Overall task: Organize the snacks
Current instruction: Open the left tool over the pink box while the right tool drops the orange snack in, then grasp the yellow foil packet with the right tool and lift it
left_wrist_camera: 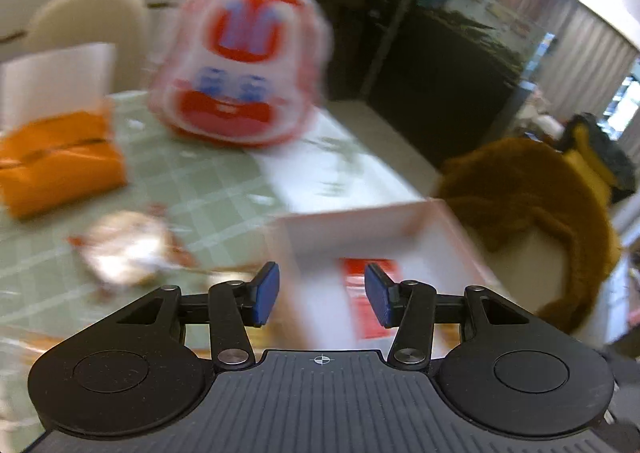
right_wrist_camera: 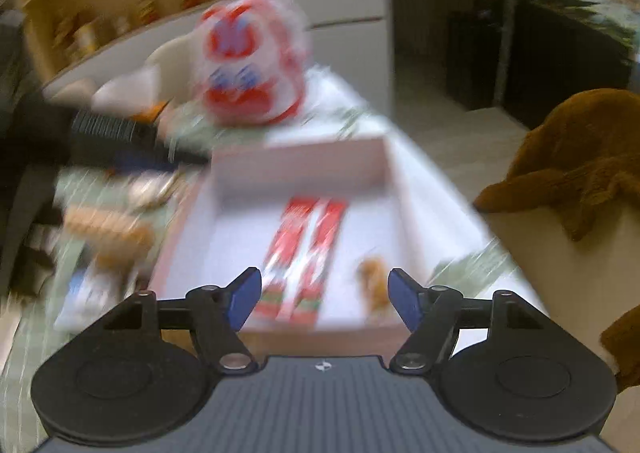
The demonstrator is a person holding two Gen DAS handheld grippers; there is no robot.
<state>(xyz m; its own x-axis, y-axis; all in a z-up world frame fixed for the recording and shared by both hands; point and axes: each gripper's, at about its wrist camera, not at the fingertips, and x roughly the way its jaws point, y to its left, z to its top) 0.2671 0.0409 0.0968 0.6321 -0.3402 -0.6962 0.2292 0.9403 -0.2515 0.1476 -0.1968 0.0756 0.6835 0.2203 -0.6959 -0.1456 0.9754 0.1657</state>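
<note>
A pink box [right_wrist_camera: 304, 157] sits on the green checked table; it also shows in the left wrist view [left_wrist_camera: 400, 221]. Two red snack bars [right_wrist_camera: 304, 249] and a small brown snack [right_wrist_camera: 372, 277] lie inside it. My right gripper [right_wrist_camera: 324, 299] is open and empty above the box's near edge. My left gripper [left_wrist_camera: 322, 295] is open and empty over the box's left wall, with a red packet [left_wrist_camera: 370, 293] in the box behind it. A clear-wrapped brown snack [left_wrist_camera: 128, 249] lies on the table to the left. Loose snacks [right_wrist_camera: 108, 233] lie left of the box. Both views are blurred.
A big red and white snack bag [left_wrist_camera: 240, 65] stands at the back of the table, also in the right wrist view [right_wrist_camera: 252, 65]. An orange tissue pack [left_wrist_camera: 60, 165] lies at far left. A brown plush [left_wrist_camera: 532, 205] sits off the table's right edge. The other gripper's arm [right_wrist_camera: 100, 133] crosses at left.
</note>
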